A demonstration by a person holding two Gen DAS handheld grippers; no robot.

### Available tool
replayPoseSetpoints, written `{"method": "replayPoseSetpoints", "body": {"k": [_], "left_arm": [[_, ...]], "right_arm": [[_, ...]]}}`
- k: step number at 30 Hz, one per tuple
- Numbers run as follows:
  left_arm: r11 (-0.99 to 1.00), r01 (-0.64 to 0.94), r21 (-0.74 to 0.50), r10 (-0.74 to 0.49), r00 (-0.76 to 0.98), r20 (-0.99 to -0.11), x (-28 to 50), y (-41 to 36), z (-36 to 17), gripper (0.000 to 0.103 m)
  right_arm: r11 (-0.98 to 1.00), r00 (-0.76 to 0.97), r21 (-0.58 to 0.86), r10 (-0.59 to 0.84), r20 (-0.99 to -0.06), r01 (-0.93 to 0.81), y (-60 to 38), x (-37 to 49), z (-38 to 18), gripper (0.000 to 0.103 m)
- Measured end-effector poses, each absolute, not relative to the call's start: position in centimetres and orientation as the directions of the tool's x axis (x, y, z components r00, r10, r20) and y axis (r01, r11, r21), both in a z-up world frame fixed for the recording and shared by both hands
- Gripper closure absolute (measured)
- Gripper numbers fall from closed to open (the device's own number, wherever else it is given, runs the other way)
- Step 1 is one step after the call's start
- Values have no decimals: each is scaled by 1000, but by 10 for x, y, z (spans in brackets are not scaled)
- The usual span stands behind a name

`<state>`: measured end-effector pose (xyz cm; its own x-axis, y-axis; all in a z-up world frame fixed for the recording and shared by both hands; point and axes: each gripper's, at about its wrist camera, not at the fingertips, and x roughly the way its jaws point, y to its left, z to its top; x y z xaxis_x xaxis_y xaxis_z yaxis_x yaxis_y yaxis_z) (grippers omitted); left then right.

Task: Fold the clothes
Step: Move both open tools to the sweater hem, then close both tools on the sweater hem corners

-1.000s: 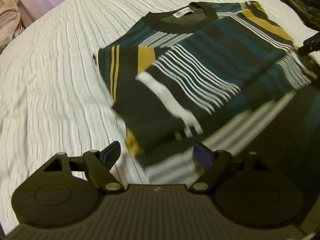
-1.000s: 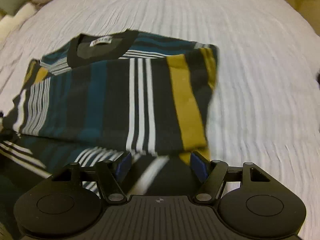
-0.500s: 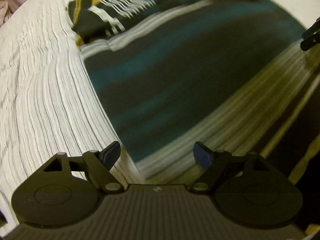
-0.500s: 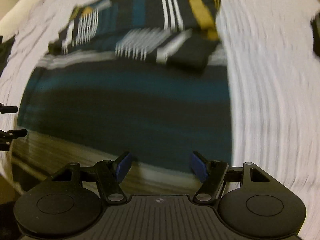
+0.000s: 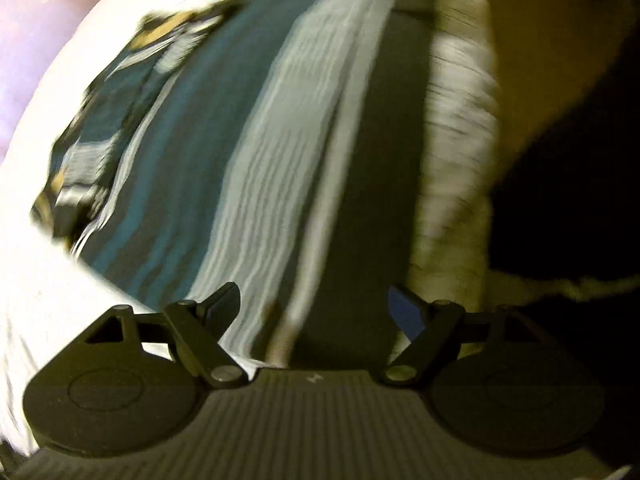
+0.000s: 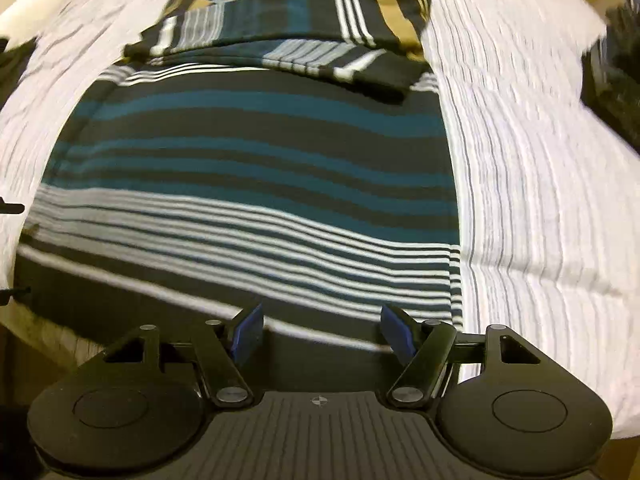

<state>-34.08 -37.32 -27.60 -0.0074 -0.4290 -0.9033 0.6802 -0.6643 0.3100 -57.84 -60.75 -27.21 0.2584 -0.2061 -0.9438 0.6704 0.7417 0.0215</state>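
White ribbed bedding [image 6: 532, 168] covered the bed and carried a striped sweater [image 6: 256, 184] in black, teal, white and mustard bands. In the right wrist view the sweater lay flat across the middle of the bed, its neck end toward the far edge and its hem toward the near edge. Both sleeves were folded in across the chest, forming a narrower layered band at the far end of the garment. The right gripper [image 6: 322, 330] sat low over the hem near the sweater's right side, its blue-padded fingers [image 6: 248, 328] spread wide apart with nothing between them; whether they touched the cloth could not be told. At the left edge of that view, two thin dark tips of the other tool poked in beside the sweater's left side. The left wrist view was heavily blurred by motion: it showed the same sweater [image 5: 248, 152] running lengthwise away from the camera, with the bedding [image 5: 36, 280] bright on the left. The left gripper [image 5: 314, 308] was also spread open and empty, over the sweater's near end. Some dark items [image 6: 616, 64] lay at the right edge of the bed, too blurred to identify.
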Motion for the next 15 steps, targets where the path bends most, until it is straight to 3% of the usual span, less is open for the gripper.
{"method": "replayPoseSetpoints", "body": {"k": [9,13,15], "left_arm": [[-648,595,474,-478,167,-863,-368,-355,-310,32],[-655,588,474,-458,191,-868,-375,-360,-318,34],[-646,606,465,-445,195,-874,-376,-363,-315,47]], "right_arm": [[763,239,6,-195,-951,647,-580,-591,-272,35],[798,251,8,-179,-951,603,-579,-597,-277,35],[811,255,7,-176,-951,584,-578,-600,-279,35]]}}
